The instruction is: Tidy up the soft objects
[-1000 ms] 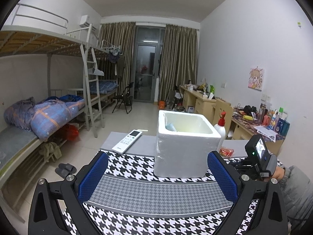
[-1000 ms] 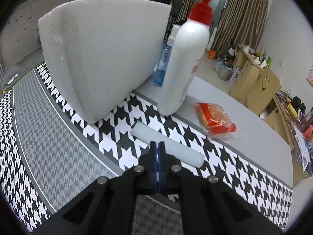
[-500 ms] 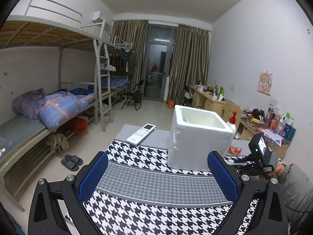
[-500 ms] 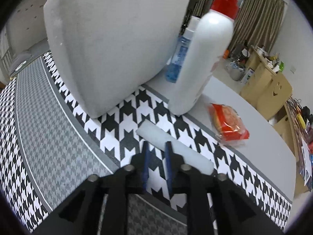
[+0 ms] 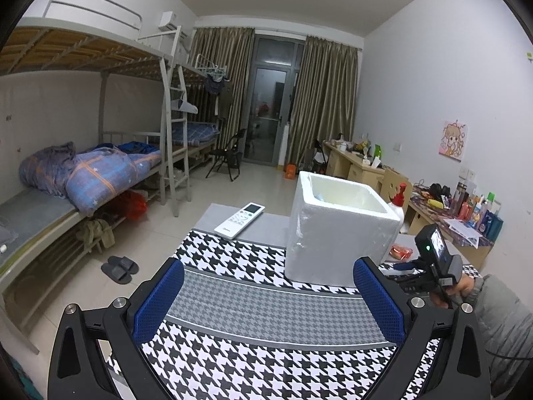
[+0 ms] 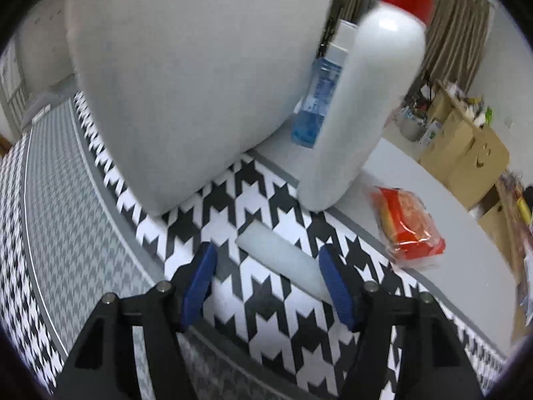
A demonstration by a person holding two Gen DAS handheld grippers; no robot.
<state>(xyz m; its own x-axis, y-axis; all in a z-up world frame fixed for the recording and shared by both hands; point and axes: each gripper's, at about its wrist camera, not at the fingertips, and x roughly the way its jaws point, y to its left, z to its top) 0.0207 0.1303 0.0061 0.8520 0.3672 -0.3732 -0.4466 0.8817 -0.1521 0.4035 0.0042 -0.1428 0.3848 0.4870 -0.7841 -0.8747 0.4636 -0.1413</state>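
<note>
White foam strip lies on the houndstooth cloth, partly between the right gripper jaws. These jaws are opening, pads clear of it. Left gripper stands spread, empty.

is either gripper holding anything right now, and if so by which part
Nothing is held. The right gripper is opening over the white foam strip, pads not pressing it; the left gripper is open, empty.

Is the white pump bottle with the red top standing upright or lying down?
Upright: the pump bottle stands on its base beside the foam box, red top upward.
</note>
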